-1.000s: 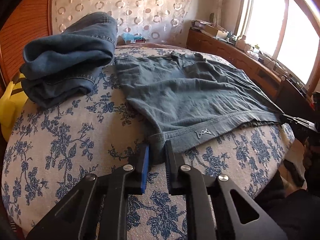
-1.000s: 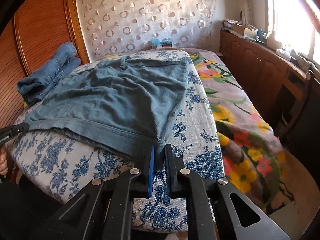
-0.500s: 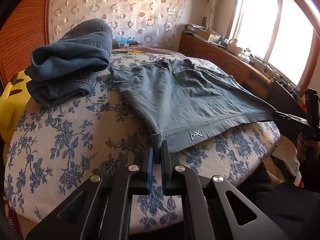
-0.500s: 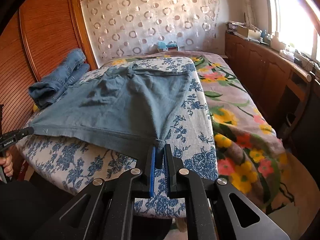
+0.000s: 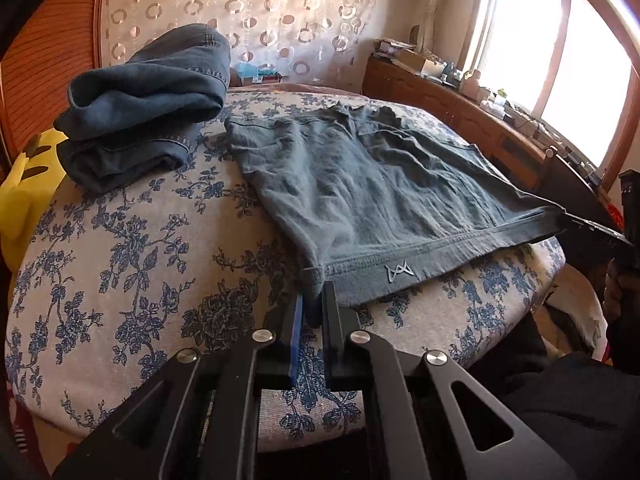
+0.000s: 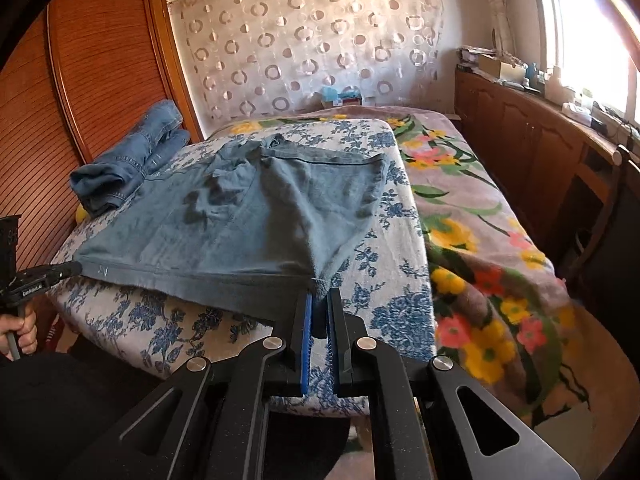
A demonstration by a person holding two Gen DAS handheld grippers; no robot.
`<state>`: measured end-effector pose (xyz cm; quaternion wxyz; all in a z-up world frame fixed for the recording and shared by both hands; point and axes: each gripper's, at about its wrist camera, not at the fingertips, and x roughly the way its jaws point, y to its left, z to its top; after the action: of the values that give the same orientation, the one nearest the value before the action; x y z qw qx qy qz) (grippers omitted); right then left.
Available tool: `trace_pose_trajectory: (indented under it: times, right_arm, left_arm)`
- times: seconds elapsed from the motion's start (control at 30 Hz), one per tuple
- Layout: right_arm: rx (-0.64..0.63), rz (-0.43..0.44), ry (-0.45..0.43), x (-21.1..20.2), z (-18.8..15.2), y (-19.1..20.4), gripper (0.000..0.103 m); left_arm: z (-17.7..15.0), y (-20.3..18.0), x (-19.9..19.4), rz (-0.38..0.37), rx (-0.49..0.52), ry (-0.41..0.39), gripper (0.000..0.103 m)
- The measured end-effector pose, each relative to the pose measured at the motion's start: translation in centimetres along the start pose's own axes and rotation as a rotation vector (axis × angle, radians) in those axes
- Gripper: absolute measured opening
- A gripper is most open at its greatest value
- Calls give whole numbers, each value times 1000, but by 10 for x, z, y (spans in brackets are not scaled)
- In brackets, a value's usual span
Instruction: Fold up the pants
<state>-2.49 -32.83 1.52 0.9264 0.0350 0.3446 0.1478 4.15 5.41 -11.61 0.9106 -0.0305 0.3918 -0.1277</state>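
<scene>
Grey-blue pants [image 5: 360, 184] lie spread on the blue-flowered cover [image 5: 140, 240], near hem toward me. My left gripper [image 5: 313, 300] is shut on the hem's left corner, beside a small silver logo [image 5: 398, 271]. My right gripper [image 6: 319, 298] is shut on the hem's right corner of the pants [image 6: 248, 216]. The hem is lifted and stretched taut between both grippers. The right gripper shows at the right edge of the left wrist view [image 5: 588, 226]; the left gripper shows at the left edge of the right wrist view [image 6: 60, 270].
A pile of folded jeans [image 5: 140, 104] sits at the far left, also in the right wrist view [image 6: 128, 164]. A yellow object [image 5: 24, 184] lies left of it. A flowered blanket [image 6: 480, 240] covers the bed's right side. A wooden cabinet [image 6: 540, 140] runs under the window.
Both grippers have pulled the hem back toward me and up, so the pants slid toward the near edge and the hem now hangs taut off the cover.
</scene>
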Motion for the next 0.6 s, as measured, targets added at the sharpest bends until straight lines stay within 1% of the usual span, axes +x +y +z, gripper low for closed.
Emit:
trace_pose_trajectory:
  times: [0.13,0.17,0.2,0.23,0.27,0.33,0.37,0.4,0.43,0.47,0.5,0.6]
  right_arm:
    - [20,6,-24,6,6,2,7]
    - [17,8,-27,7,8,5,7]
    - [12,10,-31,9,9,7,7]
    - [4,13,-35,10,11,11,7]
    - [-3,16,-40,11,13,13,7]
    - [-14,21,-45,13,16,19,7]
    - [-18,23,-46,15,16,21,7]
    - [-22,25,-46,17,16,23,7]
    - [-27,28,-46,19,17,26,7]
    - [-32,31,-47,21,18,28,7]
    - [-37,35,-47,23,19,30,7]
    - [-52,45,-49,29,21,37,7]
  left_arm:
    - [4,-3,-3,45,21,-24,18]
    - [4,-3,-4,56,25,-32,24]
    - [5,-3,-5,72,28,-39,33]
    - [6,-2,-6,92,31,-48,38]
    - [7,0,-6,97,30,-55,45]
    - [9,2,-6,97,29,-61,47]
    - [11,4,-6,110,29,-67,51]
    - [11,4,-4,118,31,-69,60]
    - [13,5,-3,121,35,-72,65]
    - [14,7,0,122,36,-71,76]
    - [15,9,3,127,36,-65,81]
    - [16,13,15,151,41,-37,84]
